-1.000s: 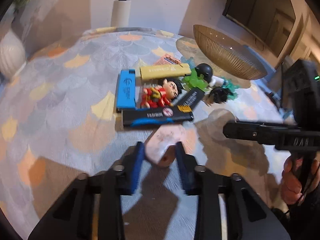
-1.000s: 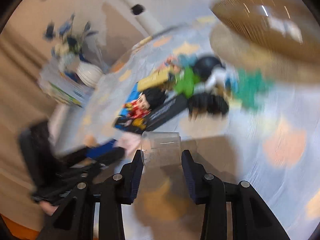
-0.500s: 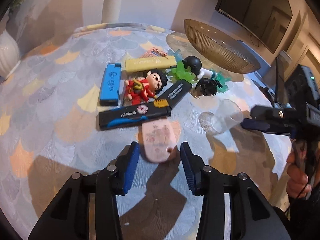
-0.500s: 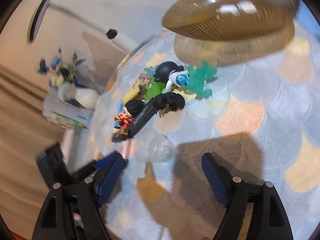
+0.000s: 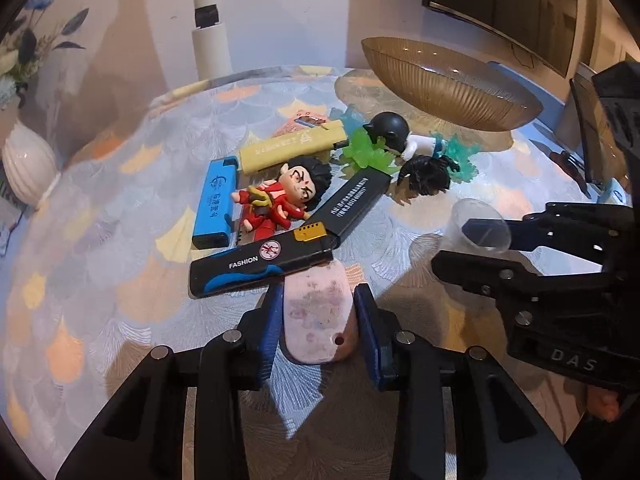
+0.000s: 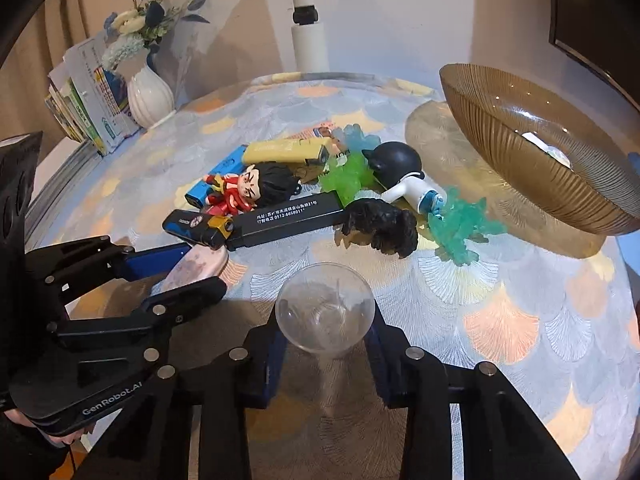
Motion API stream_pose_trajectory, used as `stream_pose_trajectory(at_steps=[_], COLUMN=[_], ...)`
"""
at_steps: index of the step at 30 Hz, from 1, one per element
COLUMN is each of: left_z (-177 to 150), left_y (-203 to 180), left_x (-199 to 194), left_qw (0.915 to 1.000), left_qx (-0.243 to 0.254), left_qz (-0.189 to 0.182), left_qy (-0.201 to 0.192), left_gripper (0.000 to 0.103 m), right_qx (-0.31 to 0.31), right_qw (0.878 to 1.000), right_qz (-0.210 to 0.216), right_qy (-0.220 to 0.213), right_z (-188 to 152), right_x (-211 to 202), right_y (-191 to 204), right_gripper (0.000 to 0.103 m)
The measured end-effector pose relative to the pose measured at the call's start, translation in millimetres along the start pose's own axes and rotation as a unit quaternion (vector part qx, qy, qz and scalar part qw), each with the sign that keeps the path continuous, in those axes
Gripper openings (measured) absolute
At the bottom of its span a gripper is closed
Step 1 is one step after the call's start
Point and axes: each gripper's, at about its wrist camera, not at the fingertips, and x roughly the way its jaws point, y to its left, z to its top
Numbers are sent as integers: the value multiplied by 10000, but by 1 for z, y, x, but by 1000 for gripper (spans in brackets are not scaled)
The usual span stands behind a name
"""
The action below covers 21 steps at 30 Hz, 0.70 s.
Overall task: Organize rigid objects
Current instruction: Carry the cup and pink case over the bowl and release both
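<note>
A round table in a warm-lit room corner

The table point(image 6: 520, 320) fills most of both views, covered by a cloth with a pale blue, peach and yellow fan-scallop pattern. Behind it stands a plain cream wall point(image 6: 380, 12), with a white pole point(image 6: 308, 40) bearing a black band rising at upper centre. At upper left of the right wrist view, a white ribbed vase point(image 6: 150, 94) holds blue and white flowers, beside a leaning stack of books point(image 6: 90, 96) and a beige curtain point(image 6: 32, 52). A dark screen point(image 5: 504, 0) hangs at upper right of the left wrist view.
</note>
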Motion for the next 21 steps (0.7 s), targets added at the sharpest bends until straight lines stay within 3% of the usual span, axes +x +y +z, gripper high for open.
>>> stream_pose_trajectory(at_steps=[3, 7, 9, 14, 21], left_z=[-3, -11, -12, -6, 3], left_y=[-2, -11, -18, -31, -39], left_x=[-9, -28, -39, -60, -72], left_qw=[9997, 9942, 9906, 9896, 9887], left_qx=[20, -270, -411, -452, -347], left_qz=[-212, -985, -1198, -1073, -1060], left_qy=[-107, -347, -518, -839, -997], left_gripper=[32, 32, 32, 32, 32], right_qx=[65, 336, 351, 355, 425], right_qw=[9996, 9979, 9975, 9958, 9951], right_qz=[123, 341, 279, 103, 50], right_qy=[-233, -445, -555, -836, -893], right_z=[-4, -4, -4, -3, -6], right_x=[-17, -41, -52, -76, -84], right_y=[-3, -9, -8, -6, -13], right_gripper=[36, 36, 36, 36, 36])
